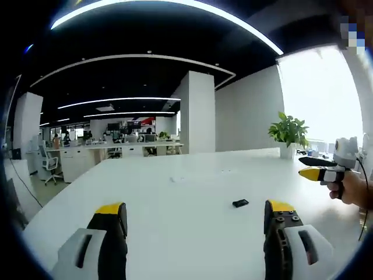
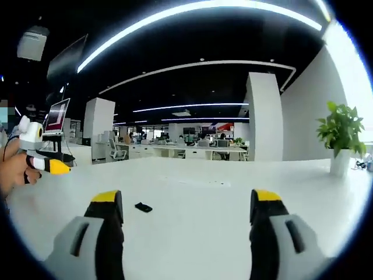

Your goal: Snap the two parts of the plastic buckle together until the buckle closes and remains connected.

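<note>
Nearest in the left gripper view, the left tongs [image 1: 195, 224] stand wide apart and released, holding nothing, above the white bench [image 1: 175, 198]; in the right gripper view the right tongs [image 2: 186, 219] are likewise spread and empty over the same bench [image 2: 198, 198].

Just beyond the jaws lies the task's thing, a small black buckle piece [image 1: 240, 203], flat on the bench, toward the right jaw in the left gripper view; the same buckle piece [image 2: 143, 207] sits toward the left jaw in the right gripper view; it is too small to tell whether it is one half or both halves together.

The risks, as I judge them: the piece is small and flat, so wide jaws may skid over it or flick it across the smooth bench; a pinch on the release tabs could stop the latch from catching; a second half, if separate, is not clear here and could be missed.

Farther off, a potted plant [image 1: 288, 133] stands in its white pot [image 2: 339, 162] near the bench's far edge; the pot holds only the green plant; office desks lie well beyond.
</note>
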Demonstrator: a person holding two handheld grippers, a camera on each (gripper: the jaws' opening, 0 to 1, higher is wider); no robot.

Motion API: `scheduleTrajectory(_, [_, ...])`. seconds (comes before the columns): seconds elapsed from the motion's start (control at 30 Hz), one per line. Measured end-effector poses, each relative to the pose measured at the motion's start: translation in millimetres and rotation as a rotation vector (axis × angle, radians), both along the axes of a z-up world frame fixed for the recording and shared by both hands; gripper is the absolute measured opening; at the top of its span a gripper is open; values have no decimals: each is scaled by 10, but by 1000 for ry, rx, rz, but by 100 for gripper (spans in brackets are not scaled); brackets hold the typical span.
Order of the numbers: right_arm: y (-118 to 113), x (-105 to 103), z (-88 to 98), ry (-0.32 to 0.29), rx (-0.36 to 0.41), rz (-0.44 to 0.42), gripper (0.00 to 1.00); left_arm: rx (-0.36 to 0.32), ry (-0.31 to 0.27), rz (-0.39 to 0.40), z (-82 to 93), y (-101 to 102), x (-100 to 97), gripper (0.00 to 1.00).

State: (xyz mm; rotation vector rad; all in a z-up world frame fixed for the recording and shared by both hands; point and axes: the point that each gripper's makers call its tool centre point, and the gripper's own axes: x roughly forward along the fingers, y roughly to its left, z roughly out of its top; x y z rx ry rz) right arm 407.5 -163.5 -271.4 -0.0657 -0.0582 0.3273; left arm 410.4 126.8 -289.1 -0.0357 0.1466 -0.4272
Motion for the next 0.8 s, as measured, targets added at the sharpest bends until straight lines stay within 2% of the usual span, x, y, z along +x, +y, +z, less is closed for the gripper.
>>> scheduleTrajectory(0.3, [55, -98, 25, -1, -1, 5, 90, 5, -3, -5, 2, 27, -102, 100])
scheduleTrajectory(0.5, [88, -154, -66, 17, -3, 5, 89, 10, 9, 0, -58, 53, -129, 100])
scheduleTrajectory(0.6, [99, -206, -75, 6, -19, 4, 89, 27, -18, 8, -13, 74, -171, 100])
scheduleTrajectory(0.67, [98, -214, -100, 8, -37, 1, 88, 22, -16, 8, -11, 79, -174, 100])
scheduleTrajectory(0.8, [85, -240, -56, 5, -25, 7, 88, 28, -19, 3, -4, 60, -214, 100])
